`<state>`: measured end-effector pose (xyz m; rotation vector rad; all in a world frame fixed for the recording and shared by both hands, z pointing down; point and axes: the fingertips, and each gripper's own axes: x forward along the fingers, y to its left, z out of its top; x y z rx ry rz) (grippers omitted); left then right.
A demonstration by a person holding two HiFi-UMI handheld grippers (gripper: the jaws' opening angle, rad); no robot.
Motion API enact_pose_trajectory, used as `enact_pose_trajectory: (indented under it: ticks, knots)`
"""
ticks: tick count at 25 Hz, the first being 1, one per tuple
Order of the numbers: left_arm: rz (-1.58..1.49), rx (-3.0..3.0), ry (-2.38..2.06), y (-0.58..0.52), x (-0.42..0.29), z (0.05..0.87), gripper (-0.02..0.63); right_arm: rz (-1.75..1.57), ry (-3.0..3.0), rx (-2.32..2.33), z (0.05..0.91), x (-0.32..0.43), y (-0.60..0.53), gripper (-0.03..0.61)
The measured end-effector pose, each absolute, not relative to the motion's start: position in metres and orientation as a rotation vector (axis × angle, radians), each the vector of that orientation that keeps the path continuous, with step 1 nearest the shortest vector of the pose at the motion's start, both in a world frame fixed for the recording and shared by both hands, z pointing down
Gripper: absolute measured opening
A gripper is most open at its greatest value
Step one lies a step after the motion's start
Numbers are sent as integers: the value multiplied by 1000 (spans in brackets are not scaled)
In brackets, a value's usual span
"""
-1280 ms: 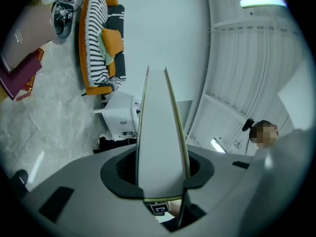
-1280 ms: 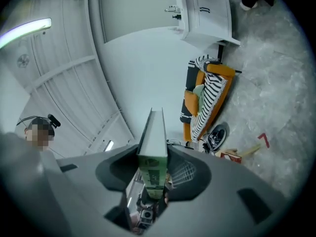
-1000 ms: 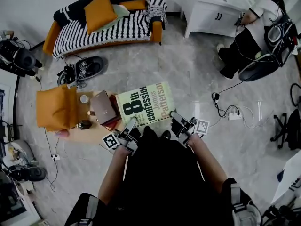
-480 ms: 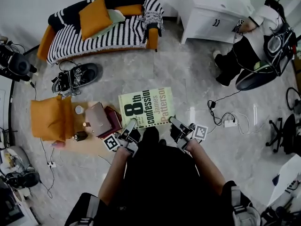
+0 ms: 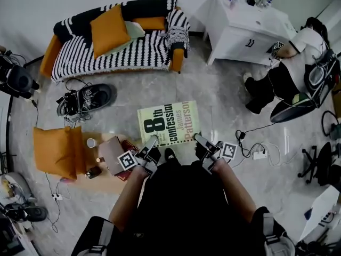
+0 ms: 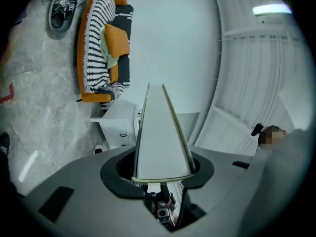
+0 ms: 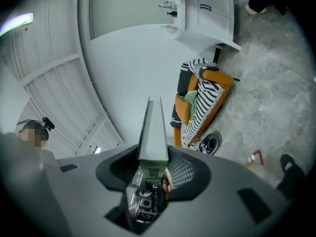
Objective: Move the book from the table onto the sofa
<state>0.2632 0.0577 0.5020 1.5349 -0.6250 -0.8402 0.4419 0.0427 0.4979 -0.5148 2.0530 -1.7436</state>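
The left gripper and right gripper each have their jaws clamped on the near edge of the flat, glossy-covered book. It hangs over the marble floor, with the striped fabric sofa at 11 o'clock. Held by one edge only, the slick cover could slip out if the hands tilt.

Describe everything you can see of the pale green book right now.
The pale green book carries black "8th confession" lettering on its front. It is closed, cover up, held roughly level above the grey marble floor. The left gripper and right gripper clamp its near edge, one at each corner. Nothing else touches it.
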Motion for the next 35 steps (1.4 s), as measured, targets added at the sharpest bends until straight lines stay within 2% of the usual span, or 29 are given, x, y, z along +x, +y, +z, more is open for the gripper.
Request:
enact_pose_trajectory:
  ticks: [12,18,30,35]
  knots:
    - [-816,1528,-748,26,213,507,164,-1834,2047,-330,511,384,-21,172]
    - [-991,1475,-824,-31,177,499,179,-1883,1968,-301,519,375,-89,172]
    - [-917,1461,-922,-178,203,500,178,-1930,1968,-275,523,404,-250,172]
    - [-933,1430,-962,-209,205,506,173,-1970,1992,-276,527,408,-279,172]
